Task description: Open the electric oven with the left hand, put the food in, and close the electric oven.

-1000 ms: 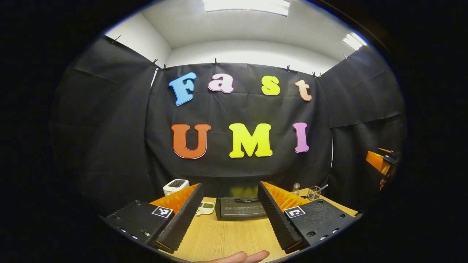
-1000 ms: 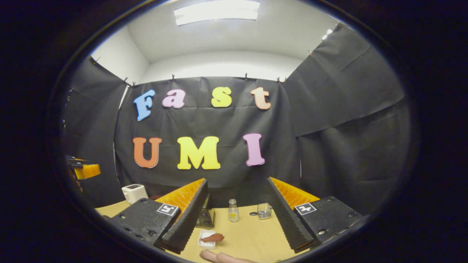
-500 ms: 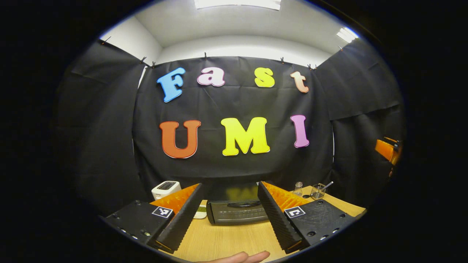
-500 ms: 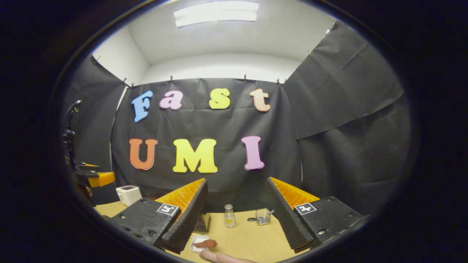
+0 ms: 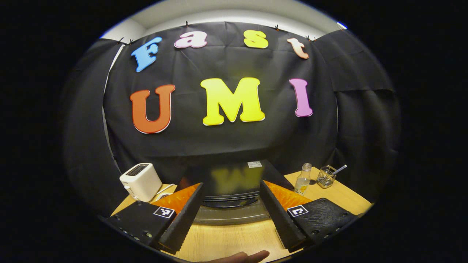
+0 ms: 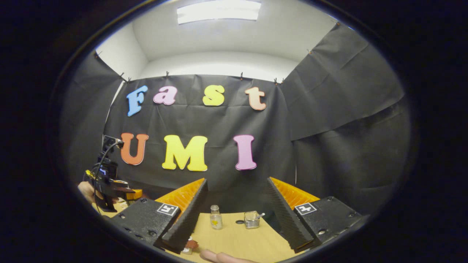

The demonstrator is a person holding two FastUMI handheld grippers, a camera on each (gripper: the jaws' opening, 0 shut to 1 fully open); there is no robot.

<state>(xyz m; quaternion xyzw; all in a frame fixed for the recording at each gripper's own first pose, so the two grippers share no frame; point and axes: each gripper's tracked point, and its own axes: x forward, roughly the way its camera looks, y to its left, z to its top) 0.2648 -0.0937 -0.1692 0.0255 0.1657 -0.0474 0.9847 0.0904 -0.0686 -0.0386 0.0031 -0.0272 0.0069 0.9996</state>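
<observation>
In the left gripper view the black electric oven stands close ahead on the wooden table. Its glossy top mirrors the wall, and its door looks closed. My left gripper is open, and the oven's front top edge lies between its fingertips. In the right gripper view my right gripper is open with nothing in it. A brown piece of food on a small white dish peeks out from behind its left finger. At the left edge of that view a hand holds the left gripper.
A white toaster stands left of the oven. To the oven's right are a small glass bottle and a wire cup with a spoon, seen again as bottle and cup. A fingertip shows at the bottom.
The left gripper moved forward and tipped down, so the oven now looms large between its fingers. In the right gripper view the food dish slid down-left behind the finger.
</observation>
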